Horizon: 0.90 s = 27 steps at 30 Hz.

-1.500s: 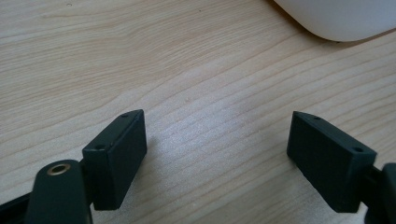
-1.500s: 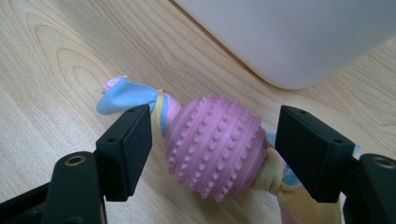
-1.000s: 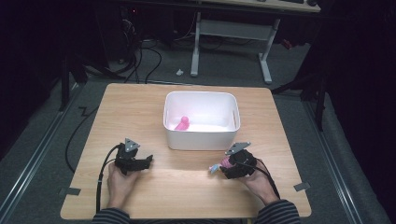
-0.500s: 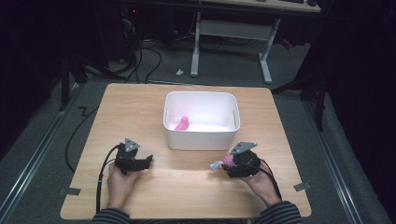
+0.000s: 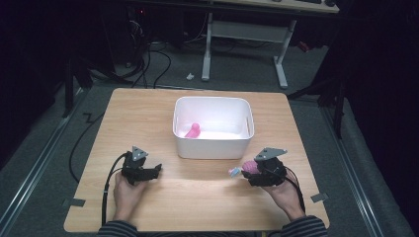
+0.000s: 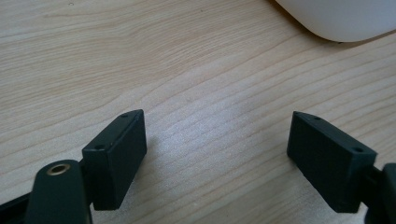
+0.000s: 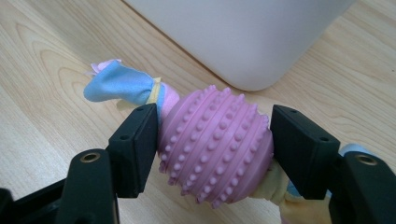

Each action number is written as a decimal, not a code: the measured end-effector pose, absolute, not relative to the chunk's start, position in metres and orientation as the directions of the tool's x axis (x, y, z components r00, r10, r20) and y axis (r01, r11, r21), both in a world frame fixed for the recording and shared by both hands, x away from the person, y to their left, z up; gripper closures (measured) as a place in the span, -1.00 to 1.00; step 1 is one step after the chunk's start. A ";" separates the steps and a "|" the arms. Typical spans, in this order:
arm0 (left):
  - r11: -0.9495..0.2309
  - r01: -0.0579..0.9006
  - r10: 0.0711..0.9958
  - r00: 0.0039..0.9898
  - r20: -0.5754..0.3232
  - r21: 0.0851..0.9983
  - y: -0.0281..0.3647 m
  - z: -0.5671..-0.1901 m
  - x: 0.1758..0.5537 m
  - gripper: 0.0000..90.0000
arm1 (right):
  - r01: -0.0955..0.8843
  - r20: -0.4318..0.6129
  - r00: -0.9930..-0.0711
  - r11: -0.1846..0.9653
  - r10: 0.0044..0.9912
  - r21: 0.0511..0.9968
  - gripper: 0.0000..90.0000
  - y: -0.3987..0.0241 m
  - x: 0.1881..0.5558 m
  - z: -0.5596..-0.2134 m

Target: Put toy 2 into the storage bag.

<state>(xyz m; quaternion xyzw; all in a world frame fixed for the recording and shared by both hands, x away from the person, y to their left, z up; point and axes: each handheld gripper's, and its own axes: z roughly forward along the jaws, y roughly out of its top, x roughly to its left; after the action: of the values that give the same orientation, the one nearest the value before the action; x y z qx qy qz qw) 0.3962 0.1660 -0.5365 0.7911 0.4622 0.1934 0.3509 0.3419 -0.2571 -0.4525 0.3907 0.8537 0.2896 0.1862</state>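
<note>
A pink knobbly rubber ball toy [image 7: 217, 144] with blue and yellow cloth tails is held just above the wooden table [image 5: 148, 108], in front of the right corner of a white bin [image 5: 212, 143]. My right gripper [image 7: 215, 140] is shut on it, a pad pressed to each side of the ball; its jaws have just been closing on the toy. In the high view that right gripper [image 5: 245, 173] points left with the toy [image 5: 248, 168] at its tip. My left gripper [image 6: 217, 135] rests open on the table at front left [image 5: 157, 170], with nothing between its jaws.
A second pink toy [image 5: 193, 130] lies inside the bin at its left. The bin's rounded corner [image 7: 243, 37] rises close behind the held ball, and its edge [image 6: 341, 18] is ahead of the left gripper. Dark floor, cables and a desk frame lie beyond the table.
My right gripper has lifted a little and shifted slightly right with the ball toy in its jaws. The left gripper has stayed still.
</note>
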 end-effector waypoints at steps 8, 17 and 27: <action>-0.327 0.596 0.867 0.498 -0.018 0.734 0.166 -0.537 0.396 -0.55 | 0.555 -0.077 -0.613 0.497 0.787 0.667 -0.24 -0.267 0.338 -0.436; -0.327 0.595 0.867 0.498 -0.017 0.735 0.166 -0.537 0.396 -0.55 | 0.544 -0.059 -0.609 0.470 0.791 0.695 -0.24 -0.272 0.336 -0.416; -0.327 0.596 0.867 0.498 -0.018 0.734 0.166 -0.537 0.396 -0.55 | 0.530 -0.041 -0.615 0.451 0.788 0.718 -0.23 -0.273 0.338 -0.393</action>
<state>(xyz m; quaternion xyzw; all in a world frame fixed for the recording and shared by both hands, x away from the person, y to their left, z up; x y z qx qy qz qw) 0.3962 0.1660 -0.5365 0.7911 0.4622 0.1934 0.3509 0.3381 -0.2733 -0.3933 0.3965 0.8308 0.3424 0.1880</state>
